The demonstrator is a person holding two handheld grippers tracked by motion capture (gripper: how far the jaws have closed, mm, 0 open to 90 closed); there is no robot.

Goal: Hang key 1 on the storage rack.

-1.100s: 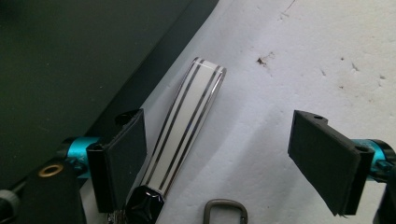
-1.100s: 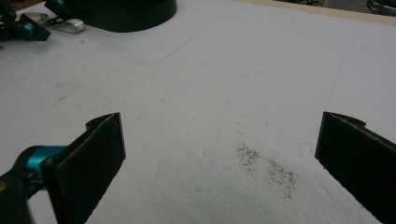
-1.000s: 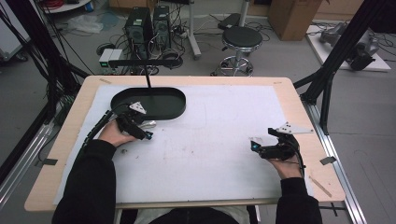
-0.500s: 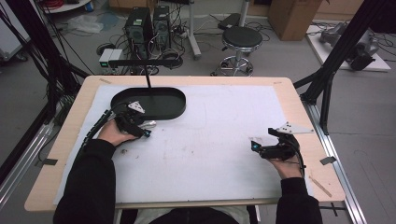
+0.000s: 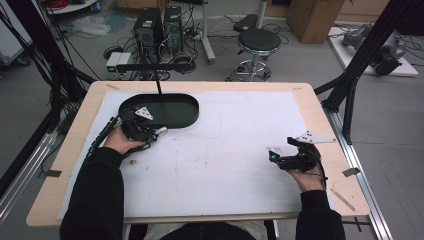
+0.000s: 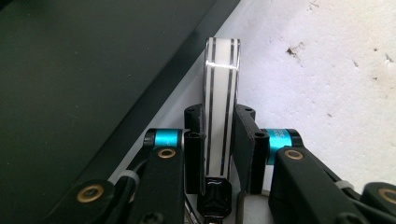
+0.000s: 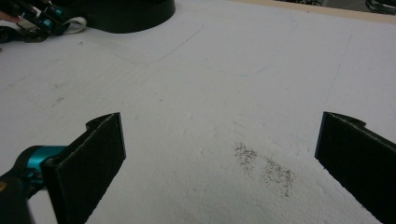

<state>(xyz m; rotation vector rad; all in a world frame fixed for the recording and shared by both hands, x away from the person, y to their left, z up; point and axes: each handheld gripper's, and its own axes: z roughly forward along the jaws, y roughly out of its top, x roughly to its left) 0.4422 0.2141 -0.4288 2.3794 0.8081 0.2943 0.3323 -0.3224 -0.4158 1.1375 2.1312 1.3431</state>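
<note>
My left gripper (image 6: 219,116) is shut on a flat white strip with thin dark stripes (image 6: 222,70), which sticks out past the jaws. In the high view this gripper (image 5: 152,132) rests at the front rim of a black oval tray (image 5: 175,117), with the strip's pale end (image 5: 161,131) pointing right. My right gripper (image 7: 219,158) is open with its jaws wide apart over bare white foam and nothing between them. From above, the right gripper (image 5: 274,155) lies low at the right side of the table.
A thin post (image 5: 158,85) with a crossbar rises behind the tray. White foam sheet (image 5: 230,150) covers the wooden table (image 5: 310,100). The right gripper view has the left gripper (image 7: 37,23) and the tray's edge (image 7: 135,14) far off. A dark smudge (image 7: 266,168) marks the foam.
</note>
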